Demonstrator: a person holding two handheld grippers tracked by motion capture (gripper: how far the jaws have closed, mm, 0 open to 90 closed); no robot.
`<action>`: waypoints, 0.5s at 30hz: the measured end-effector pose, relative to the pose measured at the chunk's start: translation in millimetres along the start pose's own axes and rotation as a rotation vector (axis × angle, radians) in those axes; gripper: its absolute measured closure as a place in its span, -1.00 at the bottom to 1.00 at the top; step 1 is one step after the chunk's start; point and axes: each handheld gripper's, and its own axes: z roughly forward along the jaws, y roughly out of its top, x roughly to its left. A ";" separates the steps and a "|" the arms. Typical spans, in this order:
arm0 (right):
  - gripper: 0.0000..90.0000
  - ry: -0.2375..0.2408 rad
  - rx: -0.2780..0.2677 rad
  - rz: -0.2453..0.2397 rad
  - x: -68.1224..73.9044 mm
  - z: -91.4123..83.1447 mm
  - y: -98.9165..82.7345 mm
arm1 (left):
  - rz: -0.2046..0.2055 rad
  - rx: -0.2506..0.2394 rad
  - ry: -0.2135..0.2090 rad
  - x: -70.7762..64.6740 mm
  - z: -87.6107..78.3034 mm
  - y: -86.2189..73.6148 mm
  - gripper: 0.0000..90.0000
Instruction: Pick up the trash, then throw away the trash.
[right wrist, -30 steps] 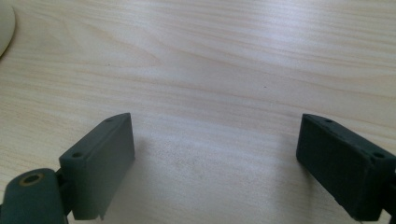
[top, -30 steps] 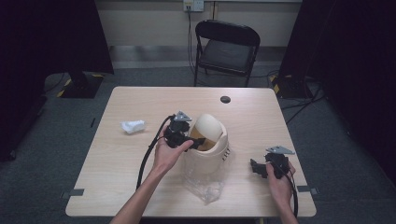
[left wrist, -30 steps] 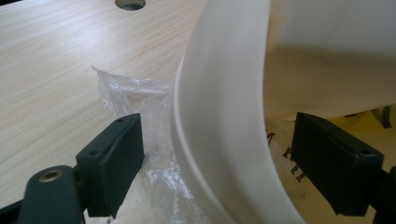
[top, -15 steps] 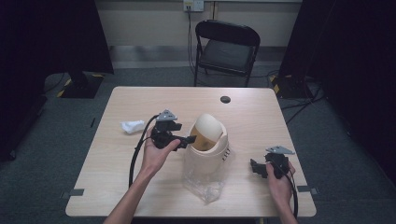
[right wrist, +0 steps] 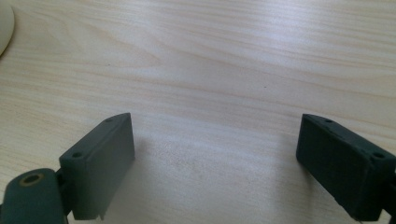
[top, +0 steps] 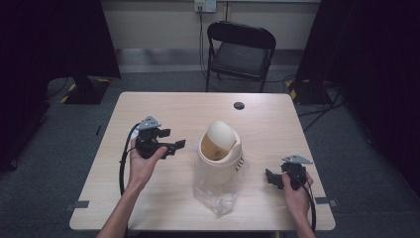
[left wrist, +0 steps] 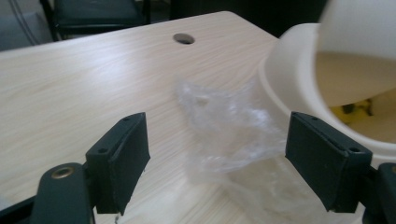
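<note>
A cream bin (top: pixel 221 157) with a tilted swing lid (top: pixel 223 133) stands mid-table on a crumpled clear plastic bag (top: pixel 214 194). My left gripper (top: pixel 179 145) hangs to the left of the bin, pointing at it, a short gap away. Its jaws are open and have just been closing a little, with nothing gripped. In the left gripper view (left wrist: pixel 217 140) the clear bag (left wrist: pixel 224 123) lies beyond the jaws and the bin (left wrist: pixel 289 70) shows something yellow (left wrist: pixel 359 106) inside. My right gripper (top: pixel 270 177) rests open near the table's front right, over bare wood (right wrist: pixel 215 154).
A black cable hole (top: pixel 239 105) sits at the table's far middle. A black folding chair (top: pixel 242 47) stands behind the table. The light wooden tabletop (top: pixel 163 109) has its front edge near my forearms.
My left gripper has drawn back to the left, away from the bin's opening. The right gripper has stayed put.
</note>
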 end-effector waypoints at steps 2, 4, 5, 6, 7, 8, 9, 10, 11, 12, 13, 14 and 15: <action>-0.76 0.000 0.000 0.000 0.1 -0.1 0.0 | -0.027 0.028 0.039 15.1 -0.2 -4.6 -0.53; -0.76 0.001 0.000 0.000 0.1 -0.1 0.0 | -0.030 0.033 0.048 18.3 -0.8 -6.8 -0.53; -0.77 0.001 0.000 -0.001 -0.2 0.1 0.0 | -0.047 0.031 0.045 26.6 -3.3 -12.6 -0.53; -0.77 0.001 0.000 -0.001 -0.2 0.1 0.0 | -0.047 0.031 0.045 26.6 -3.3 -12.6 -0.53; -0.77 0.001 0.000 -0.001 -0.3 0.1 0.0 | -0.055 0.036 0.058 31.0 -4.5 -15.6 -0.53; -0.77 0.001 0.000 -0.001 -0.2 0.1 0.0 | -0.072 0.035 0.068 35.9 -5.8 -18.7 -0.53; -0.77 0.001 0.000 0.000 -0.3 0.1 0.0 | -0.081 0.040 0.072 41.6 -6.7 -21.9 -0.53; -0.77 0.001 0.000 -0.001 -0.3 0.1 0.0 | -0.089 0.053 0.083 46.7 -7.5 -24.5 -0.53; -0.77 0.001 0.000 0.000 -0.3 0.1 0.0 | -0.097 0.059 0.093 51.2 -8.2 -26.9 -0.54; -0.77 0.001 0.000 0.000 -0.3 0.1 0.0 | -0.101 0.059 0.100 56.0 -9.2 -29.1 -0.54; -0.77 0.001 0.000 0.000 -0.3 0.1 0.0 | -0.113 0.062 0.105 60.6 -10.2 -30.9 -0.54; -0.77 0.001 0.000 0.000 -0.3 0.1 0.0 | -0.120 0.070 0.112 69.3 -11.7 -33.7 -0.55; -0.77 0.001 0.000 0.000 -0.3 0.1 0.0 | -0.120 0.070 0.112 69.3 -11.7 -33.7 -0.55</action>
